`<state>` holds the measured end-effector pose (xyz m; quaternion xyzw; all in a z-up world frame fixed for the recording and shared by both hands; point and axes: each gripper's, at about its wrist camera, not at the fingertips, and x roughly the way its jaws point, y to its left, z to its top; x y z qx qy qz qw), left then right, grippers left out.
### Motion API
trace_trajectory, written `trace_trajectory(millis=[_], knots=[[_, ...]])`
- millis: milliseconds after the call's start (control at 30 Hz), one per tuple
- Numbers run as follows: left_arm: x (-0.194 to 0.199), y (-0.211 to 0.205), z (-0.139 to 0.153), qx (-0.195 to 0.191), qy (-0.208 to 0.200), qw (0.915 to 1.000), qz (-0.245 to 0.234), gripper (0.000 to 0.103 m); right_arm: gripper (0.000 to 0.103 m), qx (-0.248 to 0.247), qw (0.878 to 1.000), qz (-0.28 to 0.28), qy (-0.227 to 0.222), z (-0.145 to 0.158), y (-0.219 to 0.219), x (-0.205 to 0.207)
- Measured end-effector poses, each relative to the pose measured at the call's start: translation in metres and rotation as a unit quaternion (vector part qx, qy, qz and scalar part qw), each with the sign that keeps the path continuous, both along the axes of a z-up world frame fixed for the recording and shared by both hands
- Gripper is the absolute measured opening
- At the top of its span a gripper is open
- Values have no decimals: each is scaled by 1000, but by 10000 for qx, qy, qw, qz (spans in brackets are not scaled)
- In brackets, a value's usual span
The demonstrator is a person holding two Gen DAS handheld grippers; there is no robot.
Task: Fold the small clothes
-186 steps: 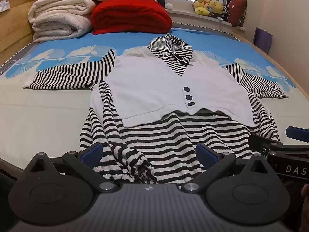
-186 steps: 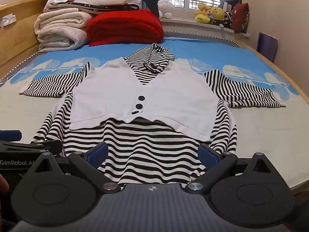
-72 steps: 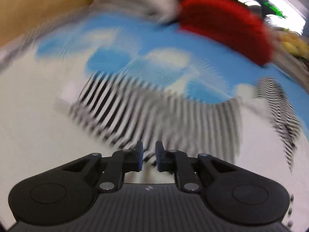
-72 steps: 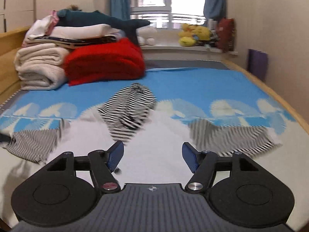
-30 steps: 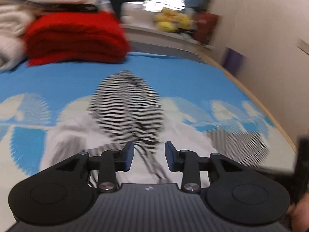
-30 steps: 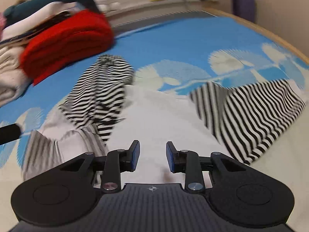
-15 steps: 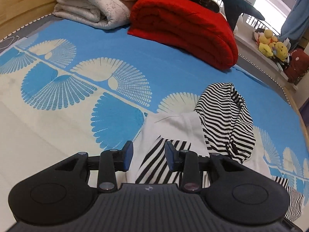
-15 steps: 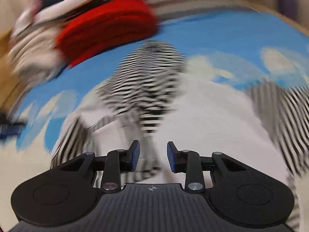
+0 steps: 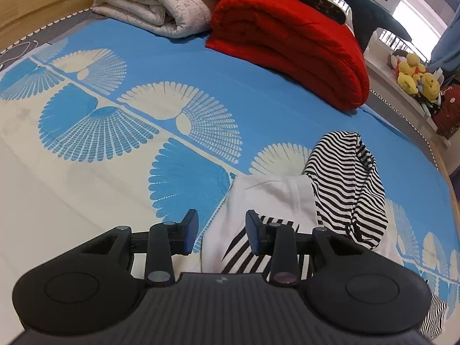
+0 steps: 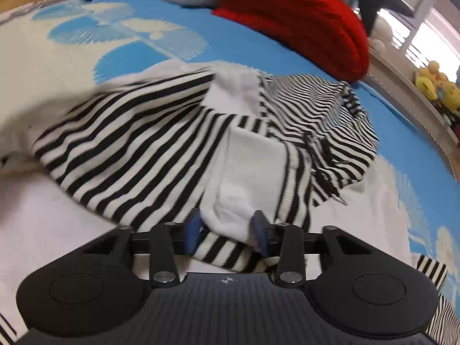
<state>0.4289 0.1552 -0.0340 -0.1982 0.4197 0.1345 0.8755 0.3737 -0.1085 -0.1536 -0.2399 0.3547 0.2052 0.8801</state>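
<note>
We judge the fold barely begun: one striped sleeve (image 10: 129, 143) lies across the top (image 10: 247, 161), mid-bed, hood (image 10: 319, 106) at 1 o'clock. Our right gripper (image 10: 225, 231) is part-open, white cloth between its pads, seemingly loose. Our left gripper (image 9: 221, 234), part-open, holds nothing over the top's edge.

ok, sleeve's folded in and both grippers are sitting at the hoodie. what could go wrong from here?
1. The right gripper has white cuff fabric bunched between its open jaws; moving off may snag it and undo the folded sleeve.
2. The left gripper straddles the white vest edge; closing could pinch several layers and drag the garment askew.
3. The hood lies crumpled and off to one side, so the next fold may come out lumpy.
</note>
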Motion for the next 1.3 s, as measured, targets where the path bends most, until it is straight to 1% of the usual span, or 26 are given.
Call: trace_trajectory(millis=[67,100,133,167,200,300,367,433,500,600,667,733,767,800,867,933,967,1000,1033,1067,1133,1167,1200,1233,1267,1300], knots=[[1,-3,0,9,-10,10000,-43,39,6,524,9981,-333,37,14,-15,6],[1,-5,0,30,-2,10000,-91,39,5,803,9950,-579,-114,22,-25,8],[2,-9,-2,41,27,9998,-172,39,5,1078,9892,-903,-421,34,-36,8],[2,-12,-3,30,46,9997,-241,39,5,1401,9792,-1251,-769,48,-52,6],[3,-15,-4,-4,66,9995,-317,39,5,1697,9692,-1512,-952,58,-67,4],[2,-22,-10,-68,146,9986,-503,39,2,2443,9282,-2585,-1095,77,-124,1],[1,-26,-14,-79,204,9981,-583,39,2,2847,8938,-3358,-856,75,-164,-1],[1,-29,-20,-106,288,9971,-699,39,2,3084,8596,-4029,-600,65,-196,-5],[1,-33,-26,-134,395,9958,-812,39,2,3127,8377,-4463,-353,53,-218,-8],[2,-41,-39,-194,587,9933,-977,39,3,3283,8093,-4867,182,34,-241,-11],[2,-45,-44,-228,671,9918,-1067,39,10,3298,7917,-5123,453,27,-248,-14],[3,-51,-49,-272,743,9898,-1183,39,27,3379,7835,-5175,647,22,-251,-12],[3,-55,-53,-303,789,9885,-1251,39,41,3496,7807,-5125,744,19,-252,-12],[3,-58,-55,-335,829,9874,-1309,39,47,3571,7767,-5124,822,15,-254,-11],[4,-64,-64,-445,934,9842,-1440,39,47,3678,7709,-5092,1060,9,-255,-7],[3,-68,-76,-537,1076,9801,-1577,39,47,3681,7585,-5227,1267,3,-255,-5],[3,-70,-86,-537,1212,9775,-1638,39,45,3668,7499,-5340,1343,-1,-258,-5],[3,-71,-93,-532,1316,9761,-1643,39,38,3695,7459,-5368,1379,-4,-259,-4],[2,-70,-103,-526,1451,9746,-1622,39,25,3692,7483,-5339,1369,-3,-259,-3],[2,-69,-111,-534,1570,9734,-1581,39,4,3739,7534,-5234,1364,-1,-259,-1],[0,-68,-114,-541,1564,9732,-1594,39,2,4035,7567,-5014,1151,8,-261,-3],[0,-70,-112,-507,1567,9728,-1628,39,2,4078,7635,-4933,855,20,-260,-6],[0,-71,-108,-509,1527,9728,-1668,39,2,4016,7758,-4838,522,33,-257,-9],[0,-73,-105,-488,1490,9728,-1706,39,2,4044,7787,-4785,333,41,-255,-11],[0,-76,-103,-434,1473,9725,-1754,39,2,4089,7720,-4853,361,42,-257,-13],[0,-79,-103,-368,1488,9717,-1795,39,2,4027,7638,-5014,545,37,-260,-13]])
